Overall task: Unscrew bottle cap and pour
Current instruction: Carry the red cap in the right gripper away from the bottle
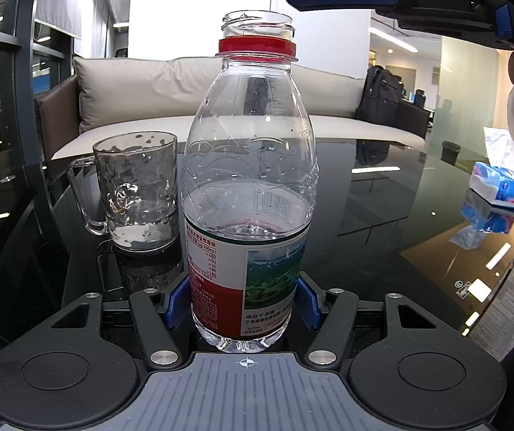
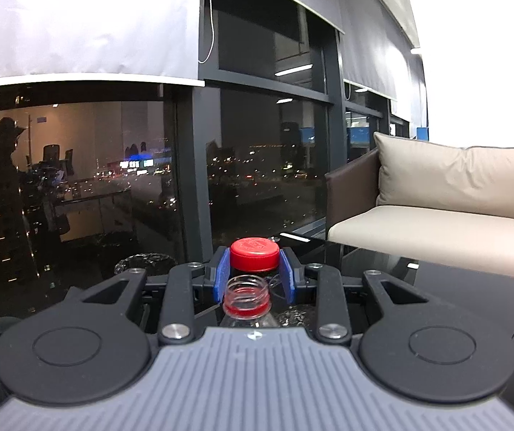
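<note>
Left wrist view shows the left claw (image 1: 244, 309) pinching the lower, labelled body of the clear plastic water bottle (image 1: 249, 186), which stands upright on the dark glossy worktop (image 1: 382, 237) with its threaded mouth bare and only the red ring left on the neck. Above that mouth, the right claw (image 2: 255, 269) is pressed onto the red screw cap (image 2: 254, 253), its blue pads (image 2: 224, 273) on either side, holding the cap clear of the threads. Just left of the bottle as the left claw sees it stands the clear dimpled glass mug (image 1: 138, 194), apart from the bottle, with a little water at its bottom. A blue and white tissue pack (image 1: 498, 186) lies well off to the right. Unscrewing looks finished, so pouring is the step at hand. That next move would likely call for carrying the cap aside, then lifting the bottle and tipping its mouth leftward over the mug's rim, slowly, since the half-full bottle could slosh.
</note>
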A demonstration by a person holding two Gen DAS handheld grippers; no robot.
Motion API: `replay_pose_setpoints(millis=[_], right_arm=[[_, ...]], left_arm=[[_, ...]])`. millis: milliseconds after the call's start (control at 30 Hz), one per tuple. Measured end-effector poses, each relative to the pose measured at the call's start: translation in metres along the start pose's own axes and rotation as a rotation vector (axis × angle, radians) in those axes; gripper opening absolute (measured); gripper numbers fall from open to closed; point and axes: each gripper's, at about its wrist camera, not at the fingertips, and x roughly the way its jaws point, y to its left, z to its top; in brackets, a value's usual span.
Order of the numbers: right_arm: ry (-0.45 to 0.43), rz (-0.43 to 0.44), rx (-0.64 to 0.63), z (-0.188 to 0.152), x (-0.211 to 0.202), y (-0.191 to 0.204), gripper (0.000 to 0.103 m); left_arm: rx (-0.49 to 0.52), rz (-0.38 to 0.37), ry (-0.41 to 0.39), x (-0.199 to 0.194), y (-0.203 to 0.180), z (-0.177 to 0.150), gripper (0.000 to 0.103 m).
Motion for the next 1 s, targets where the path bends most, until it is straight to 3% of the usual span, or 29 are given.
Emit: replay_pose_setpoints(millis=[233, 400, 800, 1000], right_arm=[[-0.022, -0.038, 0.019, -0.003, -0.005, -0.006, 0.032], [-0.053, -0.125, 0.035, -0.011, -0.009, -0.009, 0.032], [-0.015, -0.256, 0.132, -0.039, -0.007, -0.020, 0.032], [0.013, -0.298, 0.123, -0.058, -0.003, -0.017, 0.032]], left_arm=[[0.000, 0.000, 0.000, 0.000, 0.000, 0.000, 0.056], [0.000, 0.000, 0.000, 0.000, -0.001, 0.000, 0.056], [0.000, 0.001, 0.001, -0.001, -0.003, 0.000, 0.056], [0.000, 0.001, 0.001, -0.001, -0.003, 0.000, 0.056]])
